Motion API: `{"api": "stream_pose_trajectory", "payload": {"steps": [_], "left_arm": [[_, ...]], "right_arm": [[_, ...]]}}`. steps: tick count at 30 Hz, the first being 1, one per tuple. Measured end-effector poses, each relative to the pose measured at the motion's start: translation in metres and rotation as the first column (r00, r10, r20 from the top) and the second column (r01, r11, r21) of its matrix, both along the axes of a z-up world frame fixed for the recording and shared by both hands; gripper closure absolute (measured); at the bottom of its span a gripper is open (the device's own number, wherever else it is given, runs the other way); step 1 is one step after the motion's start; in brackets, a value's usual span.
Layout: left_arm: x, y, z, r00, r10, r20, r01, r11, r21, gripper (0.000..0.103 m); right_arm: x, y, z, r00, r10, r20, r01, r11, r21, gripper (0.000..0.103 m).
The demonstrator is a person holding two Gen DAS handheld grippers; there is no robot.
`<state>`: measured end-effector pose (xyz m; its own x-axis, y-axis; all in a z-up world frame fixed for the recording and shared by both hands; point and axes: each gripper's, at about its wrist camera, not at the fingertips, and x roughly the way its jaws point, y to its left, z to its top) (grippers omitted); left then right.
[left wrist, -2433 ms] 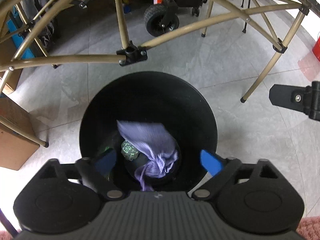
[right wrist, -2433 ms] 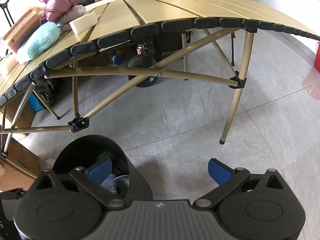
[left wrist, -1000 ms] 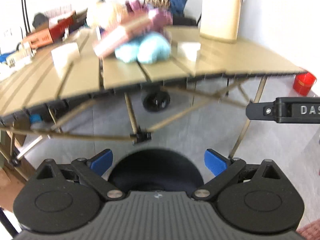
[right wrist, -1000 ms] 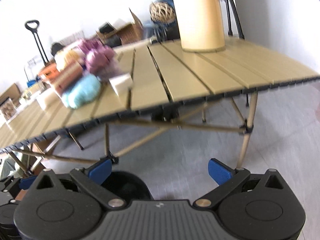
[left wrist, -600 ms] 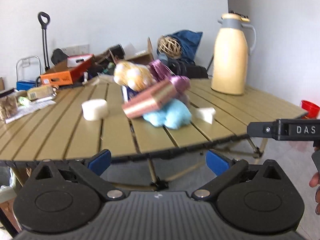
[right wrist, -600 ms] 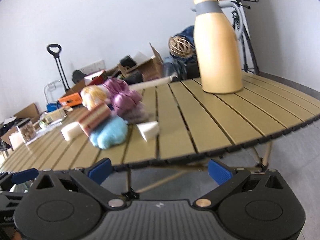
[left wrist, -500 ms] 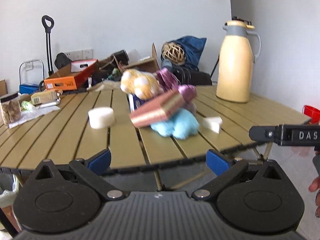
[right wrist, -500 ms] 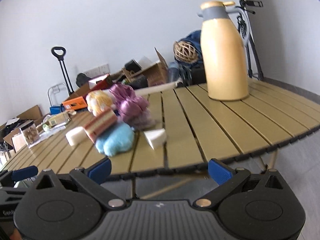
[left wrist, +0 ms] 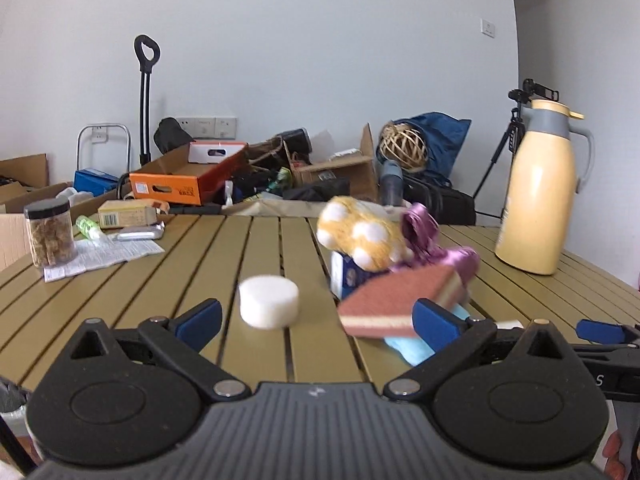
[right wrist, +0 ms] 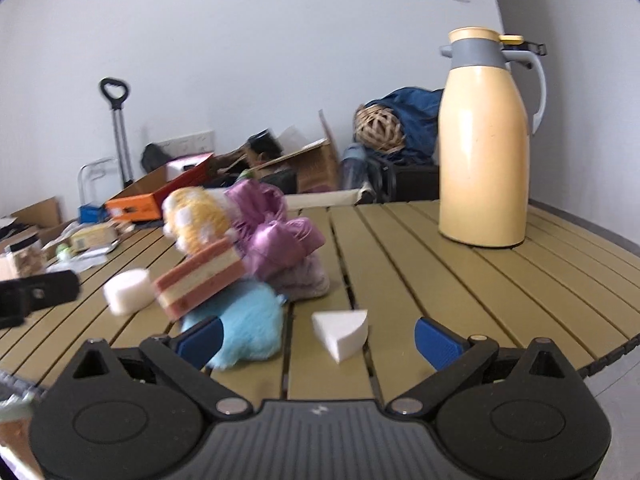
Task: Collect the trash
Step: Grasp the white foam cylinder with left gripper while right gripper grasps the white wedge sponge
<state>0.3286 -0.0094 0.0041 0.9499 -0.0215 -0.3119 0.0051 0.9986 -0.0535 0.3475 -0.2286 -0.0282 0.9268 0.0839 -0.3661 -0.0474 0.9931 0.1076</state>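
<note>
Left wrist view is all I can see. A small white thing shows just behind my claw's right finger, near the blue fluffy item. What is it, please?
Observer: It is a white wedge-shaped foam piece. It lies alone on the table, apart from the pile.
Operator: Thank you. Is the right claw free to take it?
Observer: Yes, the right claw is open and holds nothing.

Left gripper (left wrist: pixel 316 318), jaws spread wide and empty, faces a slatted table (left wrist: pixel 180 280). A white foam disc (left wrist: pixel 269 301) lies just left of a heap: pink-and-cream sponge (left wrist: pixel 400 300), yellow plush (left wrist: pixel 360 238), purple cloth (left wrist: pixel 436 244). A cream thermos (left wrist: pixel 540 188) stands upright at far right.
</note>
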Motion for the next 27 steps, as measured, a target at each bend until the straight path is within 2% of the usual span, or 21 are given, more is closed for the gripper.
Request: {"api": "stream_pose_trajectory", "payload": {"steps": [1,3,7,14,21,24,27], "left_arm": [[0.004,0.002,0.001,1.0,0.003,0.005,-0.003,1.0,-0.001,0.0],[0.011,0.006,0.002,1.0,0.005,0.008,-0.005,1.0,-0.007,0.0],[0.027,0.016,-0.002,0.999,0.028,-0.018,-0.029,0.999,-0.027,0.0],[0.052,0.028,-0.005,0.998,0.04,-0.051,-0.042,0.998,-0.037,0.0],[0.071,0.04,-0.003,0.995,0.05,-0.082,-0.056,0.996,-0.073,0.0],[0.077,0.038,-0.006,0.995,0.044,-0.093,-0.051,0.996,-0.068,0.0],[0.084,0.037,-0.01,0.993,0.042,-0.112,-0.05,0.997,-0.066,0.0]], "right_arm": [[0.003,-0.001,-0.001,1.0,-0.017,0.005,0.017,1.0,-0.003,0.003],[0.013,-0.001,-0.004,0.999,-0.044,0.004,0.044,0.999,-0.016,0.012],[0.032,-0.001,-0.014,0.997,-0.08,-0.018,0.079,0.996,-0.035,0.019],[0.052,0.006,-0.029,0.993,-0.112,-0.043,0.11,0.993,-0.046,0.039],[0.06,0.015,-0.036,0.993,-0.11,-0.046,0.106,0.991,-0.076,0.065],[0.06,0.02,-0.036,0.993,-0.111,-0.036,0.107,0.988,-0.109,0.069],[0.056,0.016,-0.033,0.992,-0.125,-0.016,0.122,0.987,-0.102,0.072]]}}
